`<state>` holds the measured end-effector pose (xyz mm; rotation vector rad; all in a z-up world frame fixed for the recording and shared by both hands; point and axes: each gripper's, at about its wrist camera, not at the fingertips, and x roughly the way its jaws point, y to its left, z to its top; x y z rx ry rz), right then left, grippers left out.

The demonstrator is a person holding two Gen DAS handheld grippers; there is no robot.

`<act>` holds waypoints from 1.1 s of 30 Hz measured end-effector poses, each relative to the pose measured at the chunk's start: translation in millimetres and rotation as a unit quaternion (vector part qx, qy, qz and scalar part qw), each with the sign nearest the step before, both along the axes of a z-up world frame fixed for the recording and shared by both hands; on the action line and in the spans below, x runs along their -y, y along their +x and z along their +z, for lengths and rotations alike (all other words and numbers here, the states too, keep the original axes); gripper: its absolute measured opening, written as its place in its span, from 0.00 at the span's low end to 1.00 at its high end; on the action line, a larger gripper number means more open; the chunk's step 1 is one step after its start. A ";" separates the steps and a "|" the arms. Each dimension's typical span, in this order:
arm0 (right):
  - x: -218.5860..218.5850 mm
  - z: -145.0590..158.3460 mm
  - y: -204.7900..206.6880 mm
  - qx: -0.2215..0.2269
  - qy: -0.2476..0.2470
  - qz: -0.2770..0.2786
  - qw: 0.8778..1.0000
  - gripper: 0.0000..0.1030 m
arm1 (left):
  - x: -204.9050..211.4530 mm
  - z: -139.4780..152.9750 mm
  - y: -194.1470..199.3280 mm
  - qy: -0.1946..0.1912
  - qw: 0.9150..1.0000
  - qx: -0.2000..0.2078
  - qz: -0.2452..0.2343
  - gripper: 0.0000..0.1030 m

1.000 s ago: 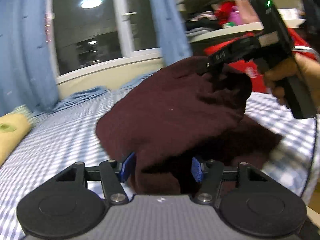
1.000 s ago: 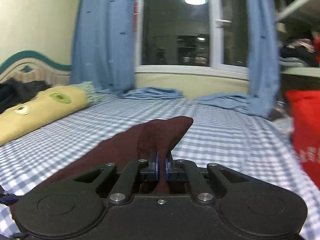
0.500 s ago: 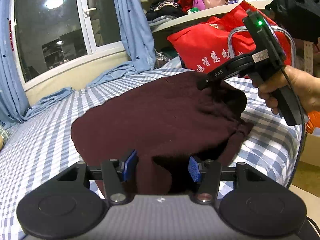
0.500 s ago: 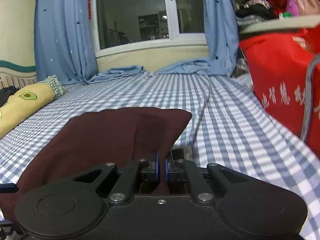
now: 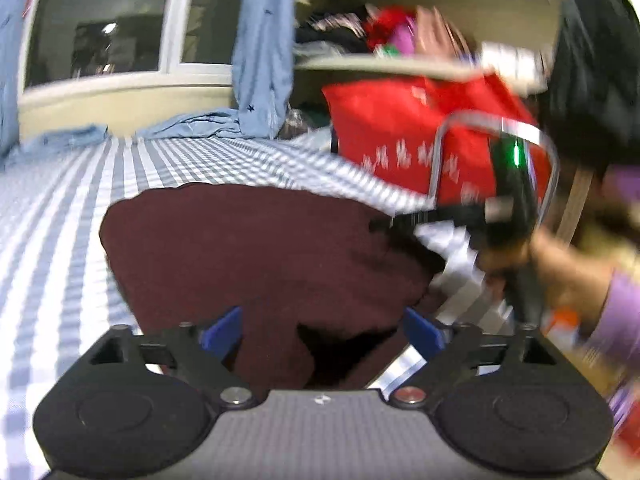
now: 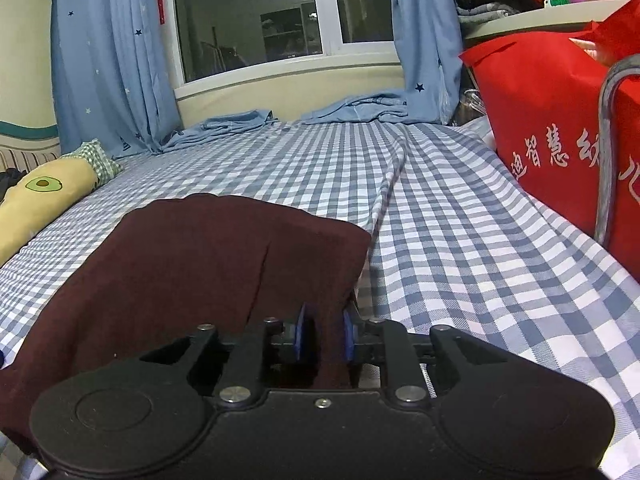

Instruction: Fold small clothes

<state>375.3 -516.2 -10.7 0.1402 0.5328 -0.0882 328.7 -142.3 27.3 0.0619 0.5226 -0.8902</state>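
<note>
A dark maroon garment [image 5: 260,248] lies folded over on the checked bed sheet [image 5: 60,240]. My left gripper [image 5: 323,330] is at its near edge. Its jaws are opening and stand wide, with a fold of the cloth between the blue pads [image 5: 222,330] but not pressed. In the right wrist view the garment [image 6: 200,256] spreads to the left, and its right corner runs between the pads of my right gripper [image 6: 326,338]. Those jaws are opening too, a narrow gap with the cloth loose in it. The right gripper [image 5: 384,226] shows blurred at the garment's far right edge, held by a hand in a purple sleeve.
A large red bag [image 6: 552,120] and a metal rail [image 6: 606,160] stand at the bed's right side. A yellow avocado pillow [image 6: 36,200] lies at the left. Blue curtains [image 6: 104,60] and a window are at the far end. Shelves of clothes hang above the bag.
The garment has come down from mid-air and now lies flat on the bed. The left jaws have spread wide. The right pads, tight on the cloth before, have parted slightly.
</note>
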 end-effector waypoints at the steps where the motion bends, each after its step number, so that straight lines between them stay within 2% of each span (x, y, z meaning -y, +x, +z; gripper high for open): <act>1: 0.4 0.7 -2.0 0.001 0.001 -0.002 1.000 0.23 | -5.5 2.1 2.0 -0.014 1.000 -0.008 0.011 0.92; 2: 1.2 2.0 -3.7 0.002 0.002 -0.003 1.000 0.27 | -9.2 4.5 4.1 -0.023 0.999 -0.012 0.026 0.94; 4: 1.3 4.3 -9.3 0.006 0.005 -0.010 1.000 0.44 | -14.0 8.7 11.2 -0.026 0.997 -0.018 0.063 1.00; 5: 1.7 5.6 -11.6 0.009 0.006 -0.010 1.000 0.49 | -14.7 9.9 14.4 -0.021 0.996 -0.015 0.091 0.99; 7: -0.8 8.2 -17.3 0.015 0.008 -0.012 1.000 0.68 | -13.6 9.8 20.0 -0.001 0.990 -0.006 0.143 0.99; 8: -3.0 10.0 -19.8 0.017 0.010 -0.013 1.000 0.73 | -12.7 8.7 23.7 0.006 0.987 -0.006 0.161 0.99; 13: -13.1 10.5 -29.4 0.028 0.020 -0.012 0.999 0.96 | -12.3 -6.5 39.0 0.007 0.981 -0.057 0.185 0.99; 18: -22.3 -5.0 -33.6 0.015 -0.005 -0.022 1.000 0.99 | -14.9 -20.1 43.2 0.008 0.980 -0.070 0.183 0.99; 24: -25.7 -36.1 -38.1 -0.003 -0.033 -0.039 0.999 0.99 | -11.0 -28.4 37.6 0.036 0.982 -0.061 0.176 1.00; 33: -21.5 -57.9 -48.6 0.028 -0.002 -0.060 0.998 0.99 | -12.5 -38.7 35.4 0.037 0.980 -0.079 0.178 1.00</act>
